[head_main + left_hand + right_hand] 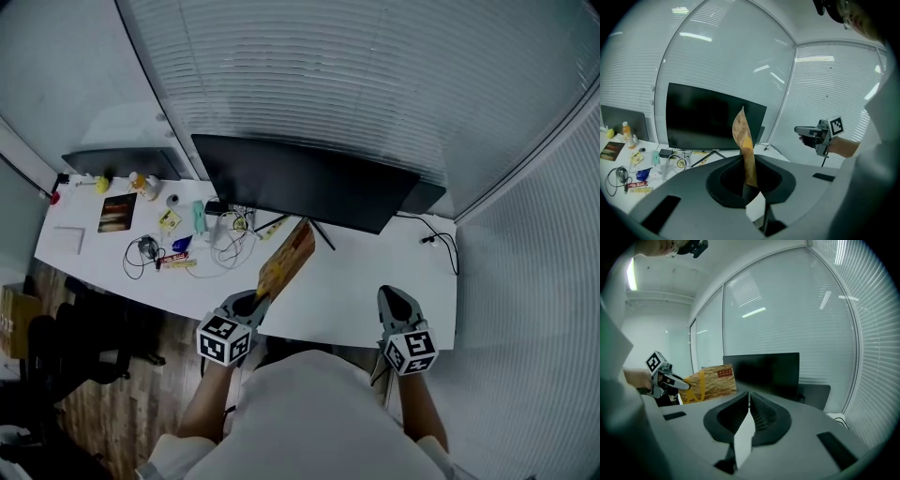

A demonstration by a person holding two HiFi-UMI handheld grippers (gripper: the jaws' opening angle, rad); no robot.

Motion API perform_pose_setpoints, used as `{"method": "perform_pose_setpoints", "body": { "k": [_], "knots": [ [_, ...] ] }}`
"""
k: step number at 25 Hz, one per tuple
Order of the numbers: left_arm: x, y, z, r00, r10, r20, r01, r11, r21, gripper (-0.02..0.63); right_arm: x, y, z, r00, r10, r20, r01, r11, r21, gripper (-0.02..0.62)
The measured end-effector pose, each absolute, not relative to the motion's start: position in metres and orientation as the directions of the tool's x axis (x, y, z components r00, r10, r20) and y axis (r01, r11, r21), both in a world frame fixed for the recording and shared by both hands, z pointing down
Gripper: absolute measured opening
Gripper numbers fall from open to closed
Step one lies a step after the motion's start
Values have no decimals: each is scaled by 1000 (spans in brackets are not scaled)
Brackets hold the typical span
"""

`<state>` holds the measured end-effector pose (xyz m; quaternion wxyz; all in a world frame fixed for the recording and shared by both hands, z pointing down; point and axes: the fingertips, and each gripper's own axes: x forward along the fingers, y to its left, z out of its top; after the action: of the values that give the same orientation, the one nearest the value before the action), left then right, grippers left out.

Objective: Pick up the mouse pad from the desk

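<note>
The mouse pad is a stiff brown sheet with a yellow mark and a small red label. It is off the white desk, tilted up in front of the black monitor. My left gripper is shut on its near edge. In the left gripper view the mouse pad rises edge-on out of the left gripper. My right gripper hovers over the desk's near right part, shut and empty. In the right gripper view the right gripper has its jaws together, with the mouse pad and the left gripper at the left.
Clutter covers the desk's left half: cables, a small bottle, wrappers and a dark booklet. A second screen stands at the far left. A black chair sits on the wooden floor below. Blinds line the walls behind.
</note>
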<state>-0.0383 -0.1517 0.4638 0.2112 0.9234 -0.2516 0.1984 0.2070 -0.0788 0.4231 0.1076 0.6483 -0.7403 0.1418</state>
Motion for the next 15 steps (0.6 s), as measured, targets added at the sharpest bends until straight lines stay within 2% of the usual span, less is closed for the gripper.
{"method": "perform_pose_setpoints", "body": {
  "k": [15],
  "knots": [
    [-56,-159,445,786,-440,435,-585,-757,291,38,207,-89,416,-151,-935,320,-988,131,-82,37]
  ]
}}
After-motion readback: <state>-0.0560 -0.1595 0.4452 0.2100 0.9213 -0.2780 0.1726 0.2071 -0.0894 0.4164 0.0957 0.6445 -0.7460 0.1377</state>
